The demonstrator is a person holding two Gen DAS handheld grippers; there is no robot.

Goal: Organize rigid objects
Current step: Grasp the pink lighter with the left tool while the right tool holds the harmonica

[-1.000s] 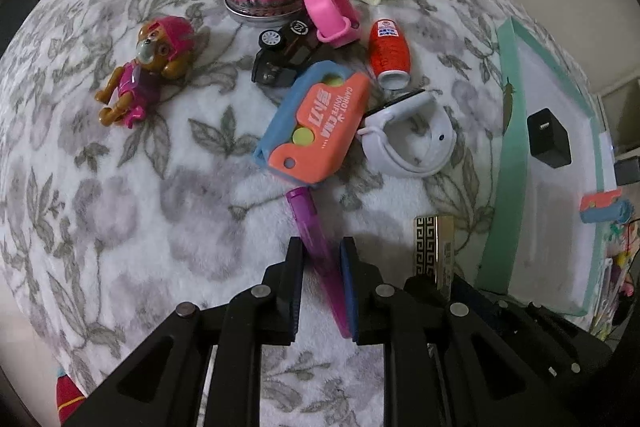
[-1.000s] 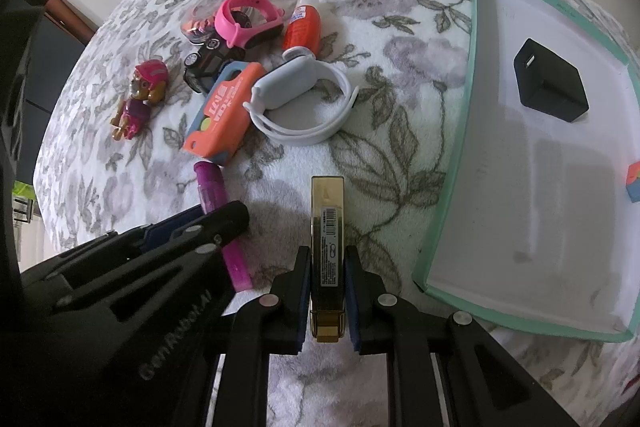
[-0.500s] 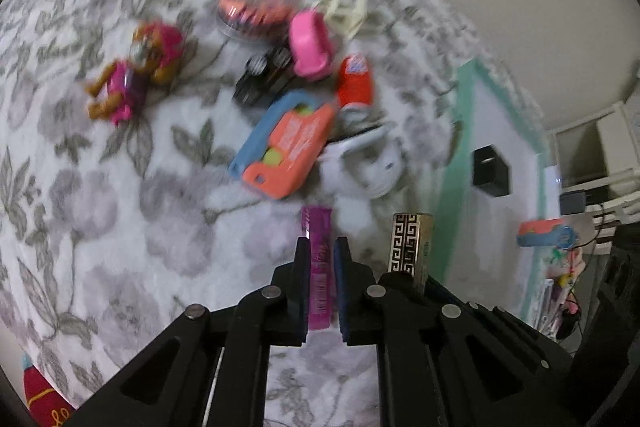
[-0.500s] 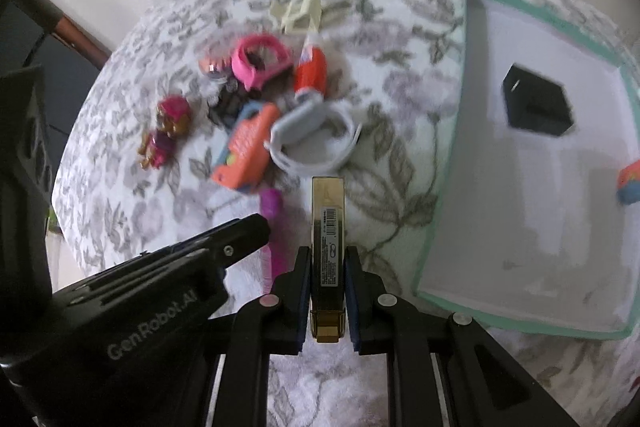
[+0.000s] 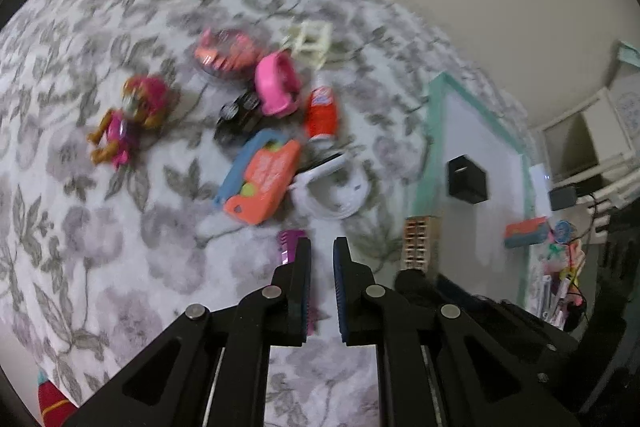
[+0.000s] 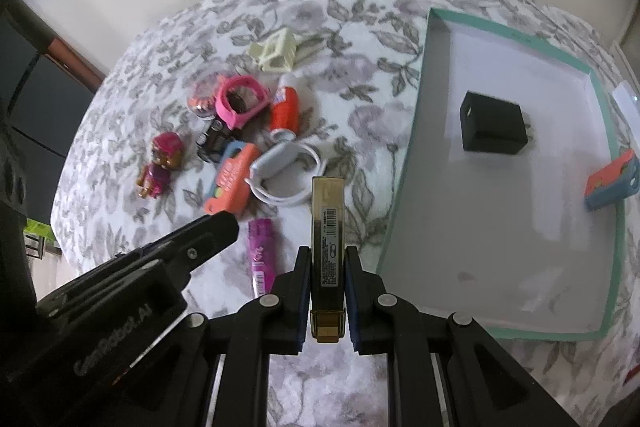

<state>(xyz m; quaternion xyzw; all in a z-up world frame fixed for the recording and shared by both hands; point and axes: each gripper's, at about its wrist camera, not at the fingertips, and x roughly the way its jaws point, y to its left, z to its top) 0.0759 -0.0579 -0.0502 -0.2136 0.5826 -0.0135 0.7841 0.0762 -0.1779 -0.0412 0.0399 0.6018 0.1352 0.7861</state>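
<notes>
The right tongs (image 6: 328, 263) are clamped on a gold lipstick case (image 6: 328, 227), its barcode face up, which juts forward between the 2 pads above the floral cloth (image 6: 360, 27); I cannot tell whether the cloth covers a desk or a bed. From the left wrist view the same gold case (image 5: 419, 243) shows its patterned side just beside the teal rim of the tray (image 5: 434, 131).

The left tongs (image 5: 320, 255) stand narrowly apart with nothing between the pads. The purple tube (image 5: 289, 245) lies on the cloth just outside the left pad, partly hidden by it. In the right wrist view the purple tube (image 6: 262, 249) lies flat between the left tongs' arm and the gold case, apart from both.

The tray (image 6: 404, 163) sits to the right, holding a black charger block (image 6: 494, 127) and a small orange and blue toy (image 6: 610, 183) at its far edge.

The remaining pile lies well ahead of both tongs: an orange and blue case (image 6: 232, 183) touching a white watch band (image 6: 288, 171), a red bottle (image 6: 284, 113), a pink watch (image 6: 238, 101), a black toy car (image 6: 214, 141), a round clear tin (image 5: 224, 53), a cream hair clip (image 6: 276, 53) and a pup figure (image 6: 160, 163) off to the left
</notes>
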